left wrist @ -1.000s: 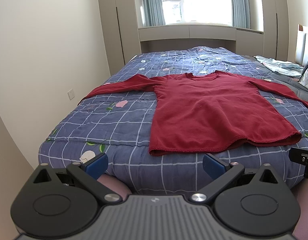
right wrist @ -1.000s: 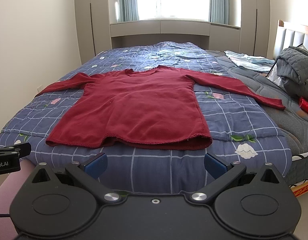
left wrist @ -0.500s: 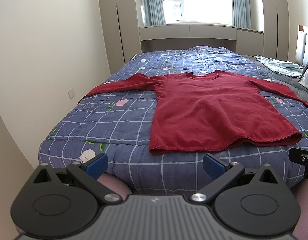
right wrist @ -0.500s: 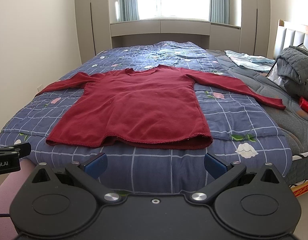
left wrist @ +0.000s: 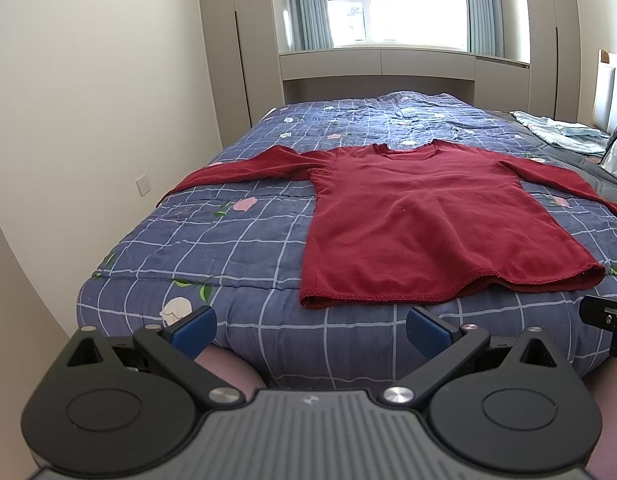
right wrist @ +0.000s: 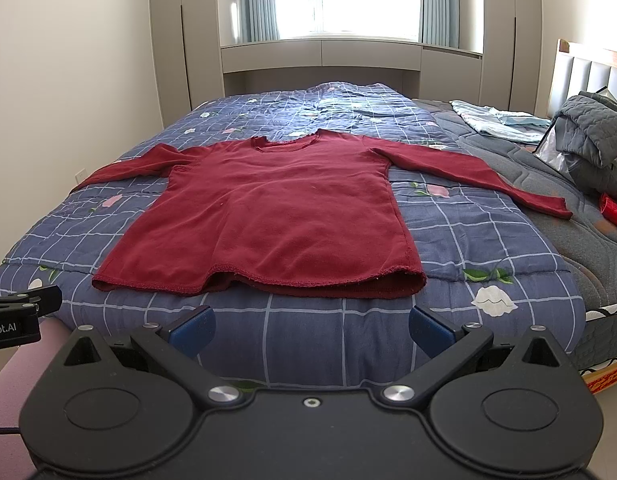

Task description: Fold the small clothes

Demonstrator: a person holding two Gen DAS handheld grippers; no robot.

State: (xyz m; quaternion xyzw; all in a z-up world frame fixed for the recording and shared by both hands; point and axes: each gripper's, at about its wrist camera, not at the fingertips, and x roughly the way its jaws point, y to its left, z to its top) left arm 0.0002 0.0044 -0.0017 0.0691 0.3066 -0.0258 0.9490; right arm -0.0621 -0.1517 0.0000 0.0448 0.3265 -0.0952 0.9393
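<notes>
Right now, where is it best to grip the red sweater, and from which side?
Probably the two hem corners. The sweater lies flat, front up, sleeves spread, with the hem at the near edge of the bed. Both open grippers, left and right, face the hem from the foot. The hem's top layer lifts slightly, so fingers could slide under it.

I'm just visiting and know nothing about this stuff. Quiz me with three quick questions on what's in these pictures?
1. True or false: the red sweater lies spread flat on the bed, both sleeves out.
2. The left tool and right tool are: A) open, holding nothing; B) shut on the hem.
3. Fill in: the sweater's ____ is its edge nearest the tools.

Key: 1 true; 2 A; 3 hem.
</notes>
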